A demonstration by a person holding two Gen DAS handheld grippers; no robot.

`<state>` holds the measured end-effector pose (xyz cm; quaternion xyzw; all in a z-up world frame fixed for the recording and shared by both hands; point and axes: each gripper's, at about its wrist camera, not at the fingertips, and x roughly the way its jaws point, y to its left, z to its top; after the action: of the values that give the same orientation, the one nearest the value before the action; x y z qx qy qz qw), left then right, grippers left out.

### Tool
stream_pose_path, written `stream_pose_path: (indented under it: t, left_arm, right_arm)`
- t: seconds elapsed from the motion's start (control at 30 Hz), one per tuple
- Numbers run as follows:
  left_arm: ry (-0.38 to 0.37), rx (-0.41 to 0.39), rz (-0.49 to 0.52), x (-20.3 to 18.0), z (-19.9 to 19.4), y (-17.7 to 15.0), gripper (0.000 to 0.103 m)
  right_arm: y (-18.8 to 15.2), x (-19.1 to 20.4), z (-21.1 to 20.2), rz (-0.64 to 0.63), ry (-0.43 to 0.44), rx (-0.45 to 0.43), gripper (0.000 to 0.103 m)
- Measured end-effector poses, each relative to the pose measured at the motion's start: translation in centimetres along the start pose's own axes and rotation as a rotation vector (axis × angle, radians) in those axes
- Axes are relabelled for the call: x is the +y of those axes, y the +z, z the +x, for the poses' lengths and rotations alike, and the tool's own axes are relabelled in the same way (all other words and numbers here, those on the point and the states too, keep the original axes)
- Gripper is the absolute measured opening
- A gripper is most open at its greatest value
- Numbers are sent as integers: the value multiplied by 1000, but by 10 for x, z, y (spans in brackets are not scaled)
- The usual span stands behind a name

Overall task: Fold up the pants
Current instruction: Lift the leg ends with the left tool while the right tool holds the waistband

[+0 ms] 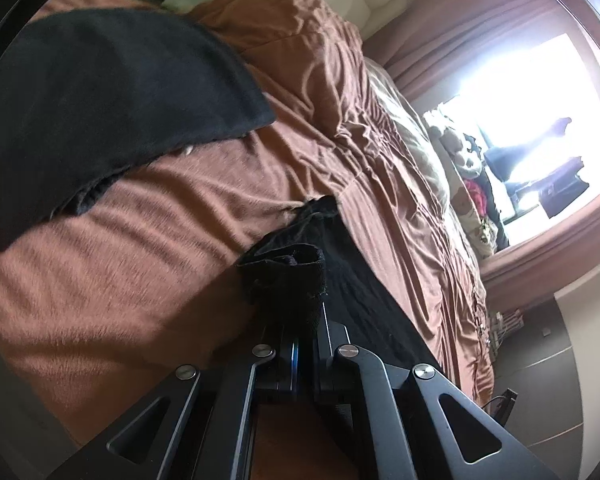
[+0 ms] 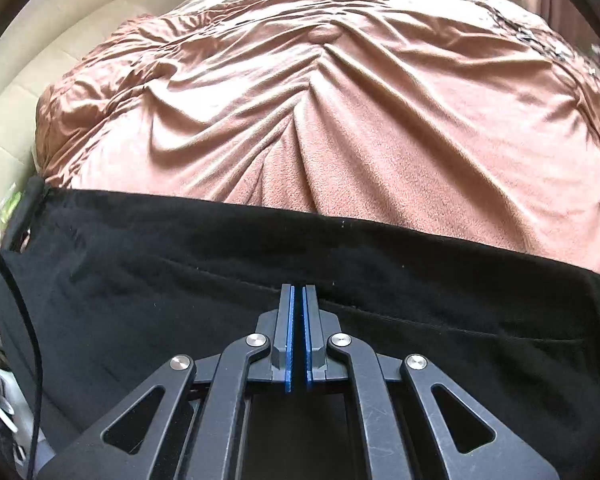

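Left gripper (image 1: 300, 308): fingers pinching bunched hem of black pants (image 1: 340, 280), cloth trailing toward 5 o'clock over brown blanket (image 1: 180, 208). More black fabric lies flat at 10 o'clock.

Right gripper (image 2: 299, 292): blue pads (image 2: 288, 340) pressed nearly together, nothing visibly between; pants directly below.

Judgement: carry hem level toward 10 o'clock, keep tension, align edges before release.

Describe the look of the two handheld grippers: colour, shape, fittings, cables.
Both the left gripper and the right gripper are matte black metal, with angular linkage arms cut with triangular openings and joined by round silver pivot caps. Each finger is a flat slim bar lined with a blue pad. A thin black cable shows at the right view's edge.
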<state>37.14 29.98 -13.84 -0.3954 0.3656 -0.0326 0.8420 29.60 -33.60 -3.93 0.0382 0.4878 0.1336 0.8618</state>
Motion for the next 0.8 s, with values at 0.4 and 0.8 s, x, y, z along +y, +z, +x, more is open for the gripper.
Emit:
stream_pose_path:
  t: [0.4, 0.8]
  left_arm:
    - [-59, -49, 103, -77, -26, 18, 4]
    - [-126, -77, 238, -177, -56, 25, 4]
  right_arm:
    - [-51, 12, -24, -35, 62, 66, 1]
    - [-105, 21, -67, -58, 93, 61, 1]
